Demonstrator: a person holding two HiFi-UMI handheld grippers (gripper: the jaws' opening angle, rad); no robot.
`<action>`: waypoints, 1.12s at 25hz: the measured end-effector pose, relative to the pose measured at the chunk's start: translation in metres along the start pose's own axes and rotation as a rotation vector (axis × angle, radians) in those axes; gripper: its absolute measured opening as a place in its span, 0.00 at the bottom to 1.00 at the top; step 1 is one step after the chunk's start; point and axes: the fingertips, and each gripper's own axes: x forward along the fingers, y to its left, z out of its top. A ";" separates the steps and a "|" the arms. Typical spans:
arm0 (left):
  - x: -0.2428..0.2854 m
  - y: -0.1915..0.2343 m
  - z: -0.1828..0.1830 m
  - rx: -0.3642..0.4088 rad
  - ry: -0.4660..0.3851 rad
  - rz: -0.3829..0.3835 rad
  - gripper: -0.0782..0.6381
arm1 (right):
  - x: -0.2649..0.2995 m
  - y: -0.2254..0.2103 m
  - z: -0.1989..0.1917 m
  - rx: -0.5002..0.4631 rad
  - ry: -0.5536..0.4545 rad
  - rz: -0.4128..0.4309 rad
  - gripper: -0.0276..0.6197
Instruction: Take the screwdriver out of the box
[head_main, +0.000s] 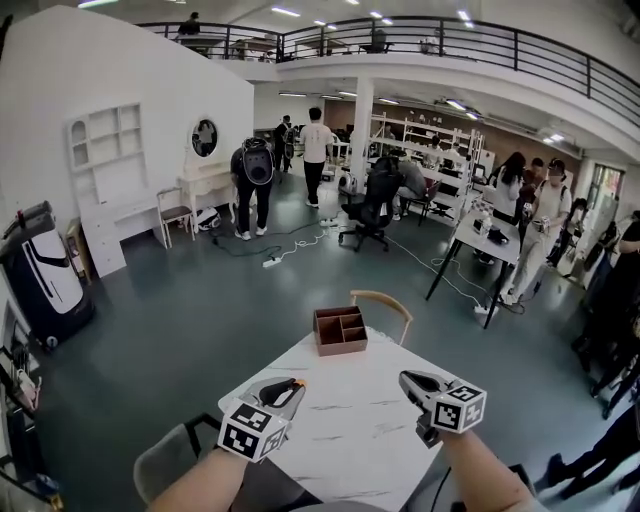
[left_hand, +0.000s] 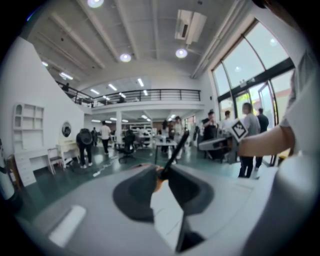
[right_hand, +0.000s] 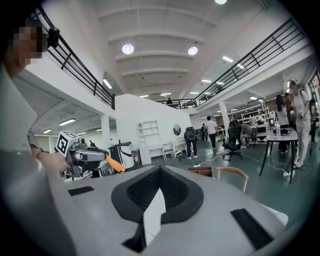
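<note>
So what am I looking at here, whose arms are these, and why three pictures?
No robot: a person holds a two-jaw gripper in each hand. The head view is from a camera on their head, looking down at a white table with a brown box at its far end. The other two come from cameras riding on the grippers. The left gripper grips a screwdriver, orange handle and dark shaft, out of the box. The right gripper is shut and empty. The patterned cubes are part of the grippers.

screwdriver (left_hand: 176, 147): your left gripper (left_hand: 162, 173) hides most of its handle | box (head_main: 341, 346): contents too small to tell | table (head_main: 350, 435): near end cut off
</note>
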 end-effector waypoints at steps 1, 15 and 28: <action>-0.005 0.001 -0.002 -0.002 -0.002 -0.010 0.22 | -0.001 0.005 0.000 -0.002 -0.001 -0.005 0.05; -0.037 -0.015 -0.018 -0.043 -0.007 -0.055 0.22 | -0.017 0.042 -0.003 -0.022 0.015 0.027 0.05; -0.018 -0.066 -0.009 -0.103 0.008 0.075 0.22 | -0.051 -0.007 -0.015 -0.088 0.042 0.179 0.05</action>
